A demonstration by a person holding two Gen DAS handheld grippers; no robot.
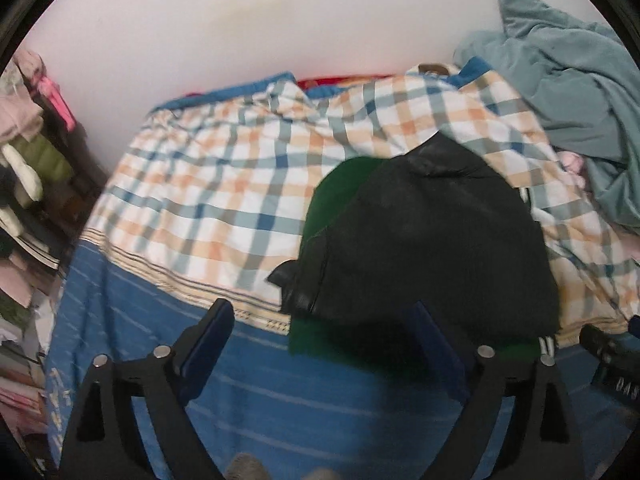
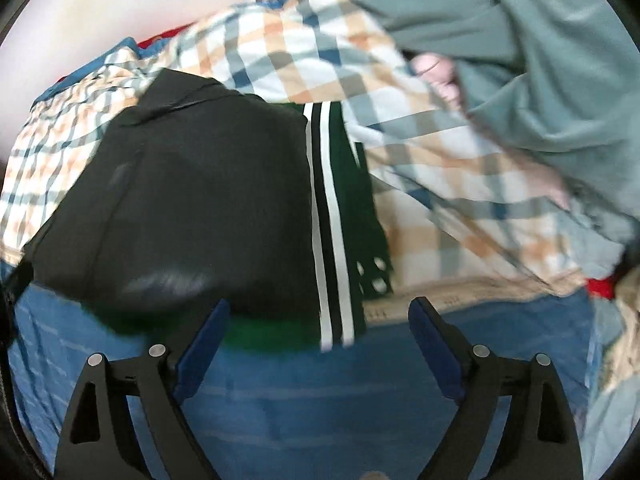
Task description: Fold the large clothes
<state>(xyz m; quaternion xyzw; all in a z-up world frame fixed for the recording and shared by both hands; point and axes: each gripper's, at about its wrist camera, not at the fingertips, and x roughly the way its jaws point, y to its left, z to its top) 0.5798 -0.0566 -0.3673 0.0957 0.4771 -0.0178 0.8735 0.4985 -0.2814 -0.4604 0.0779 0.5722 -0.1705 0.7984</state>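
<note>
A black garment [image 1: 432, 240] lies folded into a compact block on the bed, on top of a dark green garment [image 1: 340, 184] with white side stripes. In the right wrist view the black garment [image 2: 180, 200] sits left of centre and the green garment [image 2: 344, 184] shows its stripes beside it. My left gripper [image 1: 322, 308] is open at the near edge of the pile, with nothing pinched between its fingers. My right gripper [image 2: 320, 303] is also open, just short of the green hem, and holds nothing.
The pile rests on a checked sheet [image 1: 220, 184] over a blue striped bedcover [image 1: 280, 400]. A crumpled teal blanket [image 1: 572, 80] fills the right side, also close in the right wrist view [image 2: 520, 40]. Stacked clothes on shelves [image 1: 28, 140] stand at the left, and a white wall [image 1: 280, 20] is behind.
</note>
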